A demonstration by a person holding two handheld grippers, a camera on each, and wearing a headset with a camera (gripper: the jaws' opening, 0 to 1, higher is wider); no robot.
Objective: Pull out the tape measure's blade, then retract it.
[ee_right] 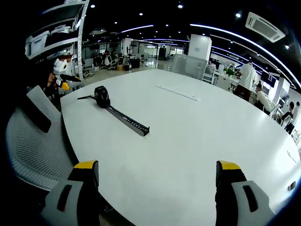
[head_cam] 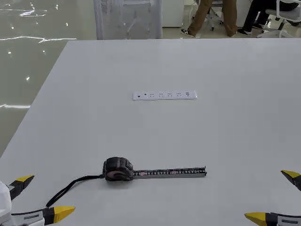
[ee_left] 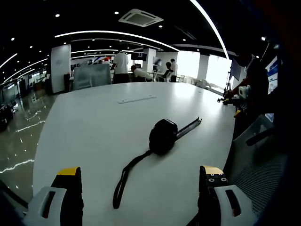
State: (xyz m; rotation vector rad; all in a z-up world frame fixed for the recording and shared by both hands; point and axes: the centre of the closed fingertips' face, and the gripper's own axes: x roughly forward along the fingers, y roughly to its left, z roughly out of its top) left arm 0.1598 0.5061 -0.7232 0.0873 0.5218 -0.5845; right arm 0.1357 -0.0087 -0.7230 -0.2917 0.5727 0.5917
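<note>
A black tape measure (head_cam: 117, 169) lies on the white table (head_cam: 164, 132) near the front edge, with its blade (head_cam: 170, 173) drawn out to the right and flat on the surface. A black wrist strap (head_cam: 68, 189) trails from the case toward the front left. My left gripper (head_cam: 38, 195) stands open at the bottom left, short of the strap, with nothing between its yellow-tipped fingers. In the left gripper view the case (ee_left: 163, 136) sits ahead of the left gripper (ee_left: 140, 178). My right gripper (head_cam: 277, 195) is open at the bottom right, apart from the blade's hook end (ee_right: 146, 130).
A white power strip (head_cam: 164, 95) lies flat in the middle of the table. Beyond the far edge stand a translucent chair (head_cam: 127, 19) and seated people on office chairs (head_cam: 287, 14). A mesh chair (ee_right: 33, 141) is close to the near edge.
</note>
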